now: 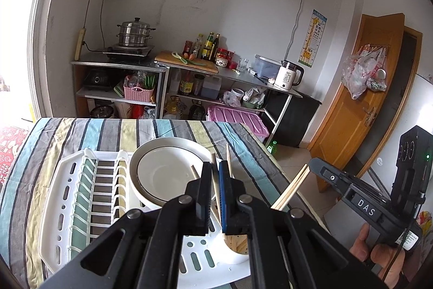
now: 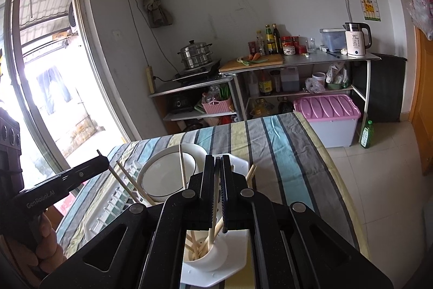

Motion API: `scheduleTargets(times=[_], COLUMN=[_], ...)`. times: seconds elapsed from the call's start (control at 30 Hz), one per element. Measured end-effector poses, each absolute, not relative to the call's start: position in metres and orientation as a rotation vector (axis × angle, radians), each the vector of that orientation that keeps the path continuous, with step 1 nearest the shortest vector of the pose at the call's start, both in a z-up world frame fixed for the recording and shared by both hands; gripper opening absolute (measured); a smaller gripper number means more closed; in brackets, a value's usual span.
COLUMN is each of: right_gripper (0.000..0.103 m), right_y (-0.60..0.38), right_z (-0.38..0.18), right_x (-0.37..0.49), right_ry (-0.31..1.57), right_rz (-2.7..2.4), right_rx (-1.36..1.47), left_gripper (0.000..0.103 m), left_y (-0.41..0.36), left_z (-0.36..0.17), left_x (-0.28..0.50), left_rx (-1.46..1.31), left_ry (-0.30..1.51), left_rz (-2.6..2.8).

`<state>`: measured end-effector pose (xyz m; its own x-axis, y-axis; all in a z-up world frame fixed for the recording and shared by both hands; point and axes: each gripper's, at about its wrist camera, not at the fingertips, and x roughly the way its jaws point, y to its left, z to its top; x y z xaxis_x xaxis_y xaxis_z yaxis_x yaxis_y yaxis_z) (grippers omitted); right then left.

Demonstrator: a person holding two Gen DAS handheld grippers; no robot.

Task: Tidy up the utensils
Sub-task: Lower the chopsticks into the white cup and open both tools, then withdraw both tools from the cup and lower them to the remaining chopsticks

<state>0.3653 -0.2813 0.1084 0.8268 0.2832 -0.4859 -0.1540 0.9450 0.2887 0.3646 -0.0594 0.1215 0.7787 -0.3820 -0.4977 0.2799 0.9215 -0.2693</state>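
My left gripper (image 1: 215, 167) pinches one chopstick (image 1: 215, 180) above the holder cup (image 1: 238, 252) on the drying rack (image 1: 65, 197). My right gripper (image 2: 217, 161) pinches another chopstick (image 2: 215, 197). They look light, stiff, slippery; best gripped mid-shaft.

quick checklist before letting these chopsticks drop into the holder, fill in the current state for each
1. Left tongs shut on a chopstick: ok.
2. Right tongs shut on a chopstick: ok.
3. Right chopstick's lower end inside the white utensil holder: ok, it reaches down into the cup.
4. Left chopstick's lower end over the holder: cannot tell, the tongs hide it.
5. Holder upright in the corner of the drying rack: ok.
6. Bowl clear of the holder: ok, it sits beside it in the rack.
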Motion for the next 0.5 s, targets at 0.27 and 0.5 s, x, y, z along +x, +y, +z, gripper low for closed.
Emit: scheduleTargets(times=[0.27,0.5], right_gripper=[0.025,0.025], right_y=[-0.281,-0.279], right_z=[0.112,0.121], right_x=[0.363,0.343], right_ry=[0.563,0.542], right_rz=[0.234,0.249], right_rx=[0.229,0.205], left_gripper=[0.024,0.029], left_y=[-0.058,-0.049], left_z=[0.122,0.121], left_x=[0.362,0.342], left_rx=[-0.175,-0.175], left_ry=[0.584,0.572], left_rz=[-0.342,-0.345])
